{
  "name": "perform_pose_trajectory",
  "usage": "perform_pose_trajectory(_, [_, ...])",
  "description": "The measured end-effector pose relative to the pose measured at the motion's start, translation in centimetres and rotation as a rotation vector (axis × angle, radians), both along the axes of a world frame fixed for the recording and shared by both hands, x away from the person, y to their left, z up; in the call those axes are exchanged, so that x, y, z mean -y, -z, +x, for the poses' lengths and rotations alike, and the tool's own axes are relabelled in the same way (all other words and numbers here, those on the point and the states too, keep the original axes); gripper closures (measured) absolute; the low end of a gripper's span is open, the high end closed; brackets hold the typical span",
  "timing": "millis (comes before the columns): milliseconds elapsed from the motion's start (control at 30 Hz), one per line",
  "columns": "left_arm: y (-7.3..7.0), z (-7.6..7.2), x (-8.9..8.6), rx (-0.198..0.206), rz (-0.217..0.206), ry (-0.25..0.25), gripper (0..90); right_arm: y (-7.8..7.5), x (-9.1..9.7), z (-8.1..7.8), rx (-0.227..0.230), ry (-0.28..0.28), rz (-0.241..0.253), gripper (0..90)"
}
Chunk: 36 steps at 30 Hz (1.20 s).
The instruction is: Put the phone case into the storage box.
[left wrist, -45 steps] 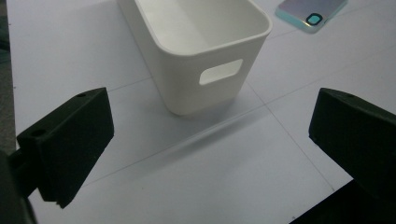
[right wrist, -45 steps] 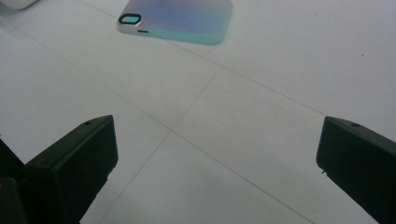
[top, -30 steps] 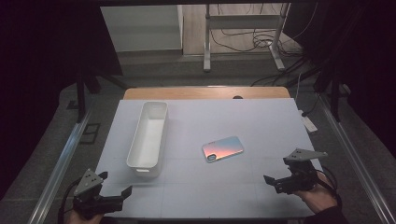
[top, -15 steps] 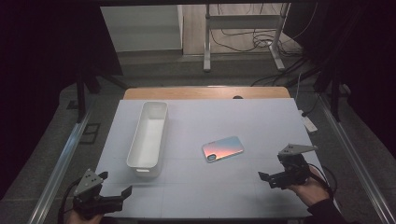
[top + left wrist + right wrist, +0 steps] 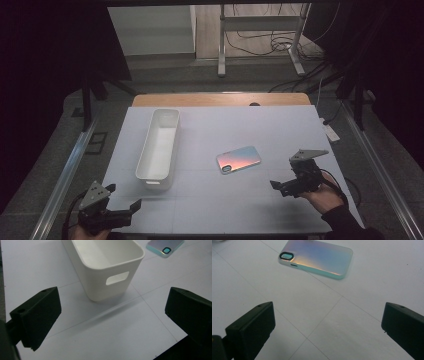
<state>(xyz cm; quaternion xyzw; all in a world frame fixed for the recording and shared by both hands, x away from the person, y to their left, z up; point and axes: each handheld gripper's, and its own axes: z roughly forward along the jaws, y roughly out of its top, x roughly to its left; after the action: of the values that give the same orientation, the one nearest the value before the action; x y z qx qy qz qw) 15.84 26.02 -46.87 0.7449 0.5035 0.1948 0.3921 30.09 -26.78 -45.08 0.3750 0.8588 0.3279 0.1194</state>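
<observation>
While the phone case [image 5: 239, 160] lay flat at the centre of the high view, the right tool [image 5: 280, 187] hovered at lower right, jaws wide apart and empty; the left tool [image 5: 129, 208], equally open, sat lower left near the white bin [image 5: 159, 147].

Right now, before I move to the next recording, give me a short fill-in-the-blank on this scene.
1. The phone case lies flat on the table to the ____ of the white bin in the high view.
2. The bin holds ____.
3. The right gripper has its jaws ____.
4. The gripper nearer the case is the ____ one.

Missing words: right; nothing; open; right
</observation>
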Motion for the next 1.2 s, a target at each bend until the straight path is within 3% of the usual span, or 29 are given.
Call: perform_pose_trajectory(1200, [0.0,0.0,0.0,-0.004,-0.003,0.000,1.4,0.3,-2.8,3.1,-0.029,-0.055,-0.074,0.0])
